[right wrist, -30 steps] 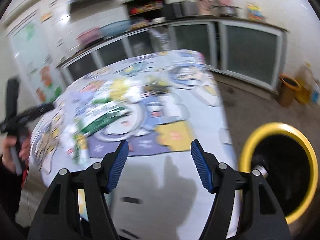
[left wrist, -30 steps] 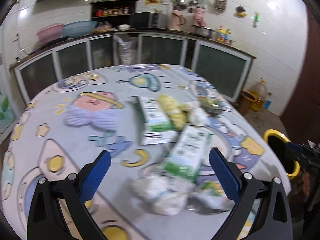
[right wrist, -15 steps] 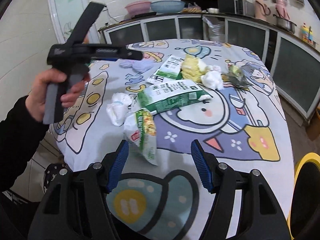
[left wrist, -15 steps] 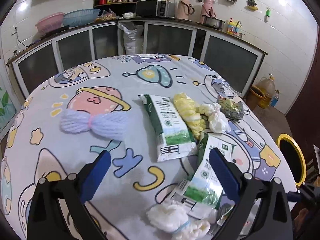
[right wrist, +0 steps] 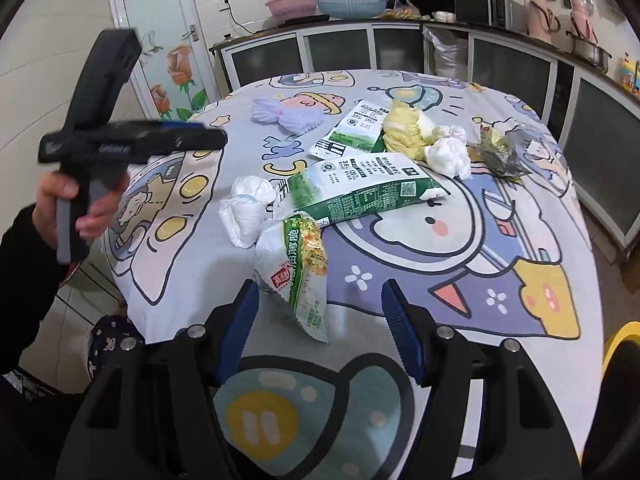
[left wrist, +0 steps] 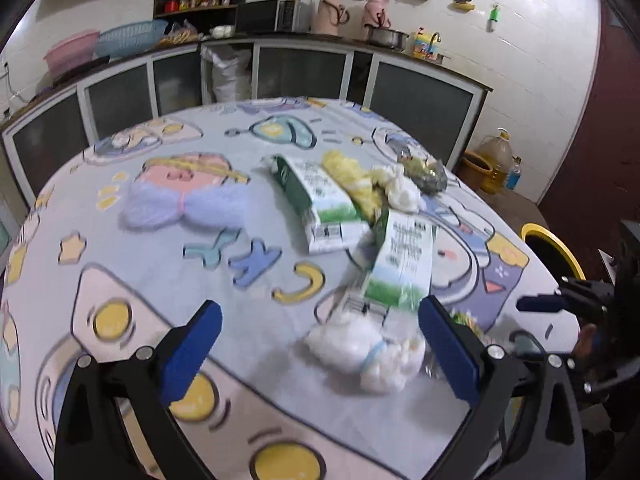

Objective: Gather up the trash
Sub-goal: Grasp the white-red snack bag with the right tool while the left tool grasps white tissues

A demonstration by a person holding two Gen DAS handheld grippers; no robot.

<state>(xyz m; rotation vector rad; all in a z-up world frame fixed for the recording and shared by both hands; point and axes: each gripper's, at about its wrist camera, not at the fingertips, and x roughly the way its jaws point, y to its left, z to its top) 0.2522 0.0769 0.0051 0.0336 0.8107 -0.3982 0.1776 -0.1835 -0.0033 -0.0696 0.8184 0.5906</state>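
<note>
Trash lies scattered over the far and middle part of the round tabletop (right wrist: 520,208), which is covered with a pale cartoon-printed cloth: a green-and-white milk pouch (right wrist: 360,196) at the centre of the right wrist view, a second green-and-white pouch (right wrist: 352,128) behind it toward 12 o'clock, a yellow crumpled wrapper (right wrist: 404,130) just beside that, a white tissue wad (right wrist: 448,156) at 1 o'clock, a dark crinkled wrapper (right wrist: 500,152) toward 2 o'clock, a knotted white bag (right wrist: 246,210) at 10 o'clock of the centre, and a snack packet (right wrist: 300,268) nearest the camera, its lower end between the blue pads. A lilac yarn bundle (right wrist: 286,114) rests at 11 o'clock. Behind the tabletop runs a dark counter with glass-fronted cabinets (left wrist: 296,68) along a white tiled wall, a pink basin (left wrist: 72,48) and a blue basket (left wrist: 130,38) on top, and a yellow-rimmed bin (left wrist: 554,254) stands on the floor at 3 o'clock of the left wrist view. The left tongs (left wrist: 320,344) are spread wide above the tabletop's near edge, with the knotted white bag between their tips; the right tongs (right wrist: 320,316) are spread too and hold nothing. Against half a second ago, the left tongs sit closer to the knotted bag and milk pouch, and the right tongs have drawn nearer to the snack packet, which then lay ahead of the pads.
</note>
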